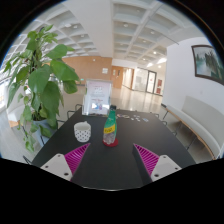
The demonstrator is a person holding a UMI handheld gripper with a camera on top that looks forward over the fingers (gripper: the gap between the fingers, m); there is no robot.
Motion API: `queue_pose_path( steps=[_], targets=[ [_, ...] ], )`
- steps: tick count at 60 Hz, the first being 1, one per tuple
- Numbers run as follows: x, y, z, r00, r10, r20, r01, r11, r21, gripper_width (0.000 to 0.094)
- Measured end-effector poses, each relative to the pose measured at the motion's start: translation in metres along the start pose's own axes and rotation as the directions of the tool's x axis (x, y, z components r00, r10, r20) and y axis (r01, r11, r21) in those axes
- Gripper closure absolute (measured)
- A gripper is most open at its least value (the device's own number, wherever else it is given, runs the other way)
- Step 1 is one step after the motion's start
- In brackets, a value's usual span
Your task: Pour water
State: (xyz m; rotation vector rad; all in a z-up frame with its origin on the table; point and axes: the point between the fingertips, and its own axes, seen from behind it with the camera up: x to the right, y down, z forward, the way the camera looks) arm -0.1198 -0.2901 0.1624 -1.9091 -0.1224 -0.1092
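Dark desk (110, 165) carries everything; the claw (104, 160) gapes wide, holding nothing. Just ahead between its fingers stands a green-labelled bottle (111, 127), print unreadable, with a patterned cup (83, 131) left of it. Beyond, a plant (40, 80).

You are looking at a bottle (110, 127) too small for its label to be read, and whether it is holding water cannot be told; the cup (82, 131) beside it is showing nothing of its inside; the gripper (108, 160) fingers are being cut off at their bases; the sign (98, 97) behind is too small to read; the plant (40, 85) is hiding its pot.
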Motion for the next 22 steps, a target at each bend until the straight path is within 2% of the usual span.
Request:
queue_pose_path(
  steps=[14, 22],
  targets=[
    [0.006, 0.004, -0.045, 1.000, 0.019, -0.015, -0.019, 1.000, 0.010, 0.0081],
    [0.000, 0.003, -0.055, 0.999, 0.044, 0.011, -0.044, 0.999, 0.014, 0.0077]
  ],
)
